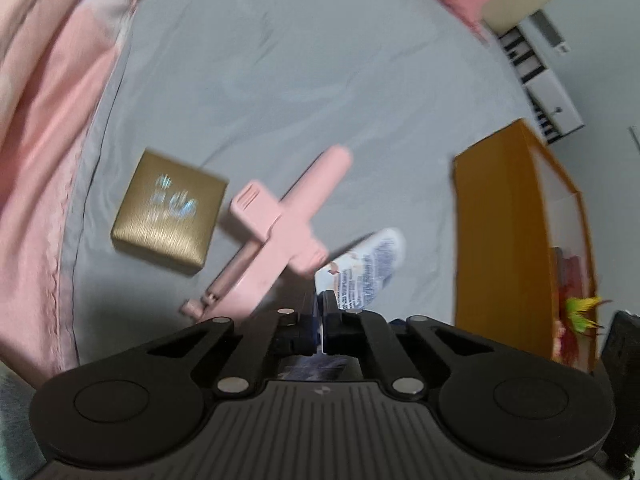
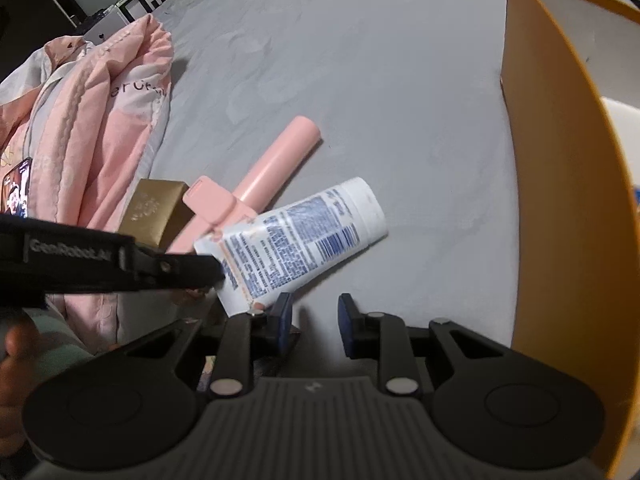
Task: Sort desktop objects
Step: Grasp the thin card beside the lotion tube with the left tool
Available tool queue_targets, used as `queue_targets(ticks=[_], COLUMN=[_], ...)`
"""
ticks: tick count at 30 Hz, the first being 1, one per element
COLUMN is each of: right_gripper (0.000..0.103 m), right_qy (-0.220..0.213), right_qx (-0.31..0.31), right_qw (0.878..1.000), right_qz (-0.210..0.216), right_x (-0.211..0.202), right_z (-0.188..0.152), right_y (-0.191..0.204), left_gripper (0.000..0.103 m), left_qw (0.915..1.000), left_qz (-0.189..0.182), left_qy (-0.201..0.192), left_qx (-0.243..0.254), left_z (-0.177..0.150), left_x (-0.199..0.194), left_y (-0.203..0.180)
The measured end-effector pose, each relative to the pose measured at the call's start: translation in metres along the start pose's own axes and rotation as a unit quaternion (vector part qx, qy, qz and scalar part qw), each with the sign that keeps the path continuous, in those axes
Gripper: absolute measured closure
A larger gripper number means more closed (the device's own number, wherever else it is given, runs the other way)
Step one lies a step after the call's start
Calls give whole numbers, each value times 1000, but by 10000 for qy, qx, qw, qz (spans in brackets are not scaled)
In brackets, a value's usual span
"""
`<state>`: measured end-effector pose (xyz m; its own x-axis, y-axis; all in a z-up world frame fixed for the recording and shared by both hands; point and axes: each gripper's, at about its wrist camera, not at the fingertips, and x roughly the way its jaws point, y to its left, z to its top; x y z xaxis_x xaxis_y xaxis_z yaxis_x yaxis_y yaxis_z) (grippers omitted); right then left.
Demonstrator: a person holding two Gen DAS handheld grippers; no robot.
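My left gripper (image 1: pixel 319 300) is shut on the crimped end of a white tube with blue print (image 1: pixel 368 268) and holds it just above the grey sheet; the right wrist view shows the tube (image 2: pixel 296 240) pinched by the left gripper's fingers (image 2: pixel 196 270). A pink selfie stick (image 1: pixel 280 228) lies on the sheet beside it (image 2: pixel 276 160). A gold box (image 1: pixel 168 210) sits left of the stick (image 2: pixel 156 208). My right gripper (image 2: pixel 312 316) is open and empty, just right of the tube's crimped end. An orange box (image 2: pixel 556 200) stands open at the right (image 1: pixel 504 240).
A pink quilt (image 2: pixel 92 120) is bunched along the left of the bed (image 1: pixel 48 140). Small colourful items (image 1: pixel 576 308) lie inside the orange box. A phone (image 2: pixel 16 188) rests on the quilt. Shelves (image 1: pixel 540 80) stand beyond the bed.
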<state>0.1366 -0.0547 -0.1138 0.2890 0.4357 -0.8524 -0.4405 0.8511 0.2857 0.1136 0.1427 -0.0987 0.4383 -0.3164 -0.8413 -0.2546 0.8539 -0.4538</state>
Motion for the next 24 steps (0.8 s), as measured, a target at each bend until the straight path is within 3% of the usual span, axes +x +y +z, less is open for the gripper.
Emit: queue_targets(ticks=[5,9,12,13,15,16,24], right_gripper=[75,76,77,77,76,76,76], right_qy=[-281,-404,-382,-385,-327,-289,48], right_qx=[-66,-54,-81,-118,-147,-124,293], right_qw=[9995,9989,9992,9992,9993,9995,9990], right_qz=[141,234,123,75,54,68,324], right_x=[-16,-18,-16,-17,-16,-15,-9], right_z=[6,11,11,10,8,7,-1], right_y=[5,7,6,5,4,3,-7], left_gripper=[103,103,103,101,88,76,66], left_qw=[9984,9971,9982,9984,9983,9983,9963], left_qz=[-50,-15,-6,92,387,464,313], left_qy=[-280,-246,-84,-63,67,136,630], left_qx=[489,718,593,561,439,325,-496], left_z=[2,5,5,5,6,5,-11], left_x=[-31,-25,-20,-19,-13,-10,11], left_y=[-17,-31,-30,-27,-22,-16,8])
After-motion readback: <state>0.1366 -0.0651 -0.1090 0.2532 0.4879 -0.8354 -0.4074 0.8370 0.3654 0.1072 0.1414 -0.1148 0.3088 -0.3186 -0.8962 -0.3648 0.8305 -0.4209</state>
